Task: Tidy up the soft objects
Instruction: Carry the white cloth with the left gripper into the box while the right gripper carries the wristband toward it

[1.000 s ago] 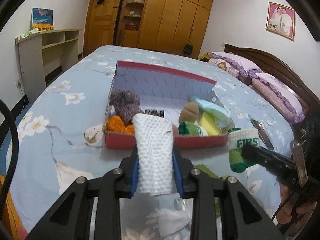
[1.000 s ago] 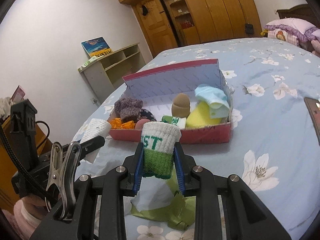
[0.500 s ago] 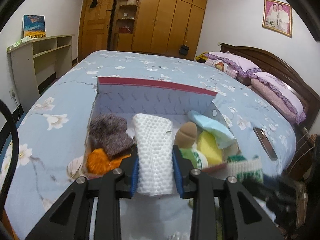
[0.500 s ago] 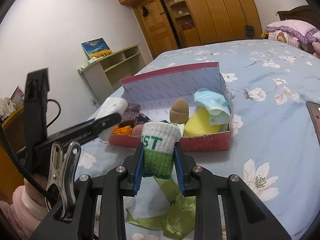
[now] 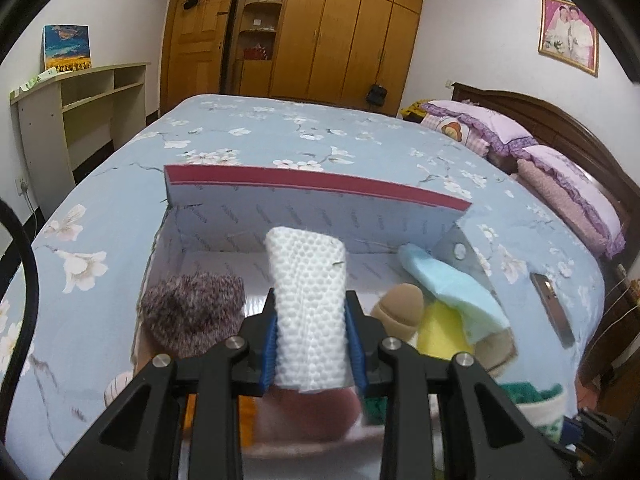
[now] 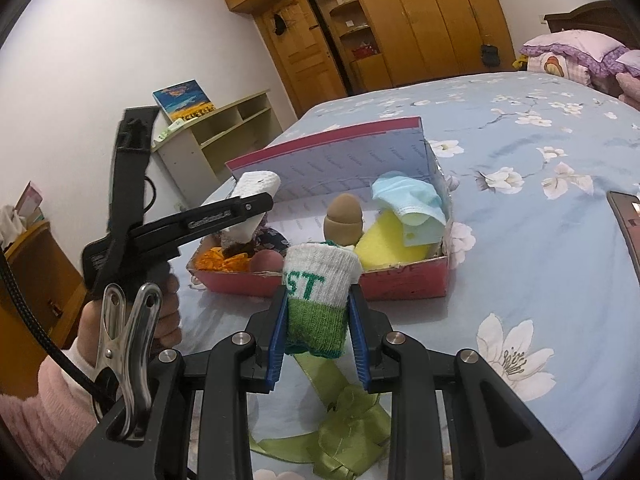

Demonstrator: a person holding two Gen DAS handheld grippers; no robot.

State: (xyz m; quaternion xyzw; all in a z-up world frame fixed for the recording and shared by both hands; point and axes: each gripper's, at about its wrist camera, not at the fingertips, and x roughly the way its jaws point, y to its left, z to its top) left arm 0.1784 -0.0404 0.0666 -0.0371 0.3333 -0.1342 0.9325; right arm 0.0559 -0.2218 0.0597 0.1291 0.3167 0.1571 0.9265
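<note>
My left gripper (image 5: 312, 344) is shut on a white textured cloth roll (image 5: 308, 300) and holds it over the open red box (image 5: 312, 180) on the bed. The roll also shows in the right wrist view (image 6: 252, 200), above the box's left part. My right gripper (image 6: 318, 320) is shut on a white and green knitted sock (image 6: 318, 296), just in front of the box's near wall (image 6: 400, 284). The box holds a purple fuzzy ball (image 5: 192, 312), a brown egg shape (image 6: 344, 220), a yellow sponge (image 6: 388, 236), a blue mask (image 6: 412, 200) and orange yarn (image 6: 216, 260).
A green ribbon (image 6: 344, 428) lies on the blue flowered bedspread (image 6: 540, 240) under my right gripper. A phone (image 6: 628, 216) lies on the bed to the right. Pillows (image 5: 560, 184) and a headboard are at the far right; a shelf (image 5: 80, 96) stands left.
My left gripper has moved forward with the white roll, from in front of the box to over its inside. My right gripper with the sock has stayed just in front of the box.
</note>
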